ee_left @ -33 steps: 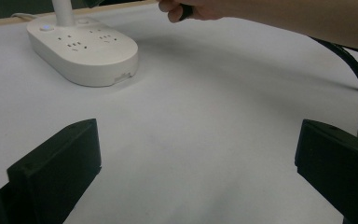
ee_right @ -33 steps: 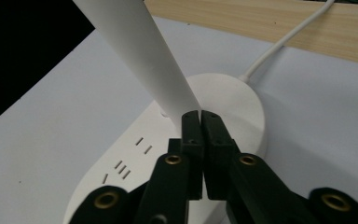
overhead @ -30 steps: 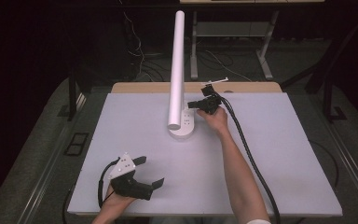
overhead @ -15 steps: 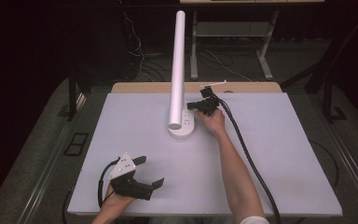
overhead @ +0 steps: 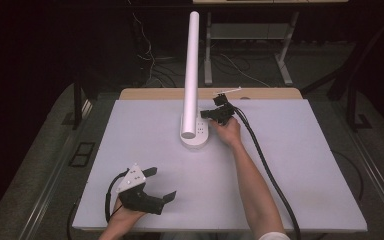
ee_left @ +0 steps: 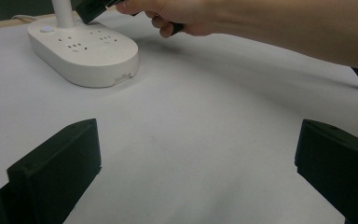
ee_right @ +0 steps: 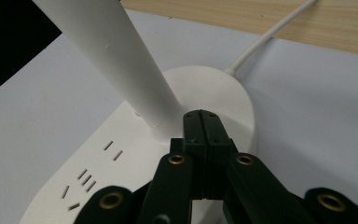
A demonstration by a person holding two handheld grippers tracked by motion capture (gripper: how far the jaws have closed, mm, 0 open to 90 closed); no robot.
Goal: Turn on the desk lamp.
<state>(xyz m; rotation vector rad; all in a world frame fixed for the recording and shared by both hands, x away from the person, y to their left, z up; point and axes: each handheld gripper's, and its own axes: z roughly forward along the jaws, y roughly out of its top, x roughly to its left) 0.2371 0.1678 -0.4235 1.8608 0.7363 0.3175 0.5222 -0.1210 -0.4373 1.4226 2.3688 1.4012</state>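
- Left gripper rests at the near left of the white table, jaws wide apart and holding nothing — it seems idle.
- Lamp base with sockets stands mid-table, the white column rising from it.
- Right gripper has its jaws pressed together, nothing between them, tips just beside the column foot over the base — probably it aims at a button there.
- Next move, I judge, calls for a short, gentle press downward.
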